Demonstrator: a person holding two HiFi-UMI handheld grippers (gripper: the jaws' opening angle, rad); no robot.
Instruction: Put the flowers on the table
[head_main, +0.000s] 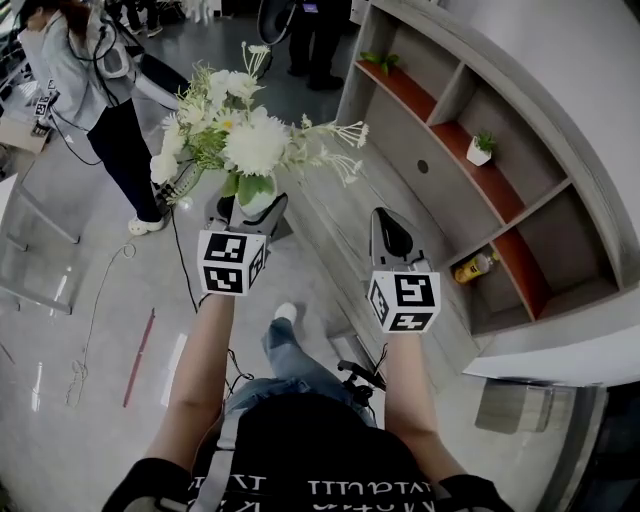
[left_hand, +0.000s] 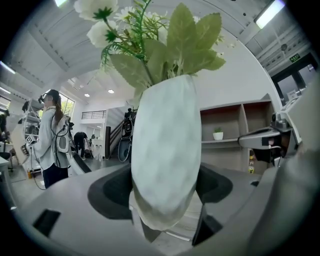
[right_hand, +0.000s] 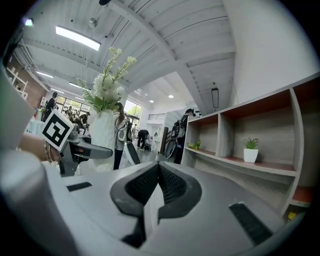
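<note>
left gripper: jaws spread wide, clamped on the lower body of the white vase, one pad on each side
right gripper: jaws pressed together, nothing between them, held out to the right of the left one and apart from the vase
flowers: white blooms with green leaves, standing in the vase mouth and fanning out above the left gripper; a few thin stems reach towards the shelf side
vase pose: roughly upright, leaning a little, carried in the air above the grey floor, in front of the wearer
vase look: pale, dimpled surface, narrow at the base, bottom edge hanging just below the pads
shelf unit: grey frame with red-brown boards, on the right, near the right gripper
small potted plant: white pot, on a middle shelf board
green sprig: on the far upper shelf board
yellow bottle: lying in a lower shelf compartment
other person: standing upper left in a light top and dark trousers, well apart from the flowers
floor bits: red stick and a thin cable lying left of the wearer's left arm
wearer's shoe: white toe showing between the two forearms
</note>
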